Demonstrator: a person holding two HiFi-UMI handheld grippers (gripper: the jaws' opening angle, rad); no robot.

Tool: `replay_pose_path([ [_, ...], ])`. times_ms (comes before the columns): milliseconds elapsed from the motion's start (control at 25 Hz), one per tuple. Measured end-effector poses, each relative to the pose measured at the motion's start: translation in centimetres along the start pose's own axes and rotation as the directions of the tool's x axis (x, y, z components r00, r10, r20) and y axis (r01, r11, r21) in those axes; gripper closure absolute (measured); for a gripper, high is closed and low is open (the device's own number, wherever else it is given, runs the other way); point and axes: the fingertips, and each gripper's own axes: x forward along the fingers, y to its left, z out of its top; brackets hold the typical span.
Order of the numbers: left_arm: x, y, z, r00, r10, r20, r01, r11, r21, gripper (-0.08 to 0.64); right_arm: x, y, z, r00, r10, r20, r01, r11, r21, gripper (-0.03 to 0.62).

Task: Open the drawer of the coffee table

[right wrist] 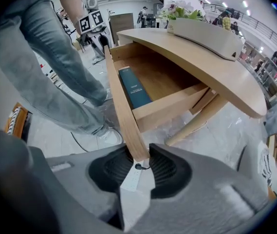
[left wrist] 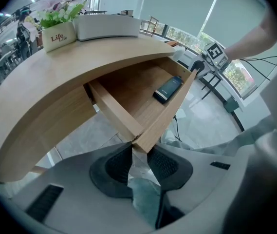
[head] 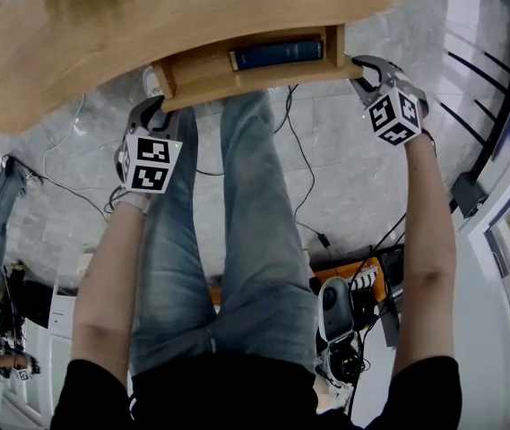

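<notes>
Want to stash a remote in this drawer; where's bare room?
Drawer floor is bare between the dark book and the side wall. Tabletop: bare before the planter. Crowded: drawer front, both ends clamped by left tool and right tool.

The white planter [left wrist: 59, 37] reads "Life", seemingly repeated smaller beneath.

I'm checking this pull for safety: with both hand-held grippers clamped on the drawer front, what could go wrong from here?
The left hand-held gripper and right hand-held gripper each pinch only an end of the drawer front, so a pad could slip off. The person's legs stand right before it; pulling further may bump them. The dark book lies loose inside and could slide with a jerk.
</notes>
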Motion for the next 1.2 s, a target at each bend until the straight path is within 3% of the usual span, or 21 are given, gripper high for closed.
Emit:
replay_pose_path([
  [120, -0.1, 0.1, -0.4, 1.000, 0.006, -0.011, -0.006, 1.000, -0.028, 0.453, -0.1, 0.0, 0.1, 1.000, -0.023, 0.005, 0.023, 0.999, 0.028, 0.498],
  [320, 0.2, 0.0, -0.4, 1.000, -0.002, -0.018, 0.002, 1.000, 0.025, 0.456, 0.2, 0.0, -0.1, 1.000, -0.018, -0.016, 0.018, 1.000, 0.021, 0.499],
  [1080, 1.7, -0.1, -1.4, 0.997, -0.002, -0.078, 0.004, 1.000, 0.029, 0.453, 1.6, 0.4, -0.8, 0.996, -0.032, -0.080, 0.033, 0.999, 0.005, 0.499],
  [1200, 1.7, -0.6, -2.1, 0.995, -0.021, -0.099, 0.026, 0.999, 0.047, 0.453, 1.7, 1.2, -1.1, 0.995, -0.005, -0.096, 0.003, 1.000, -0.028, 0.500],
])
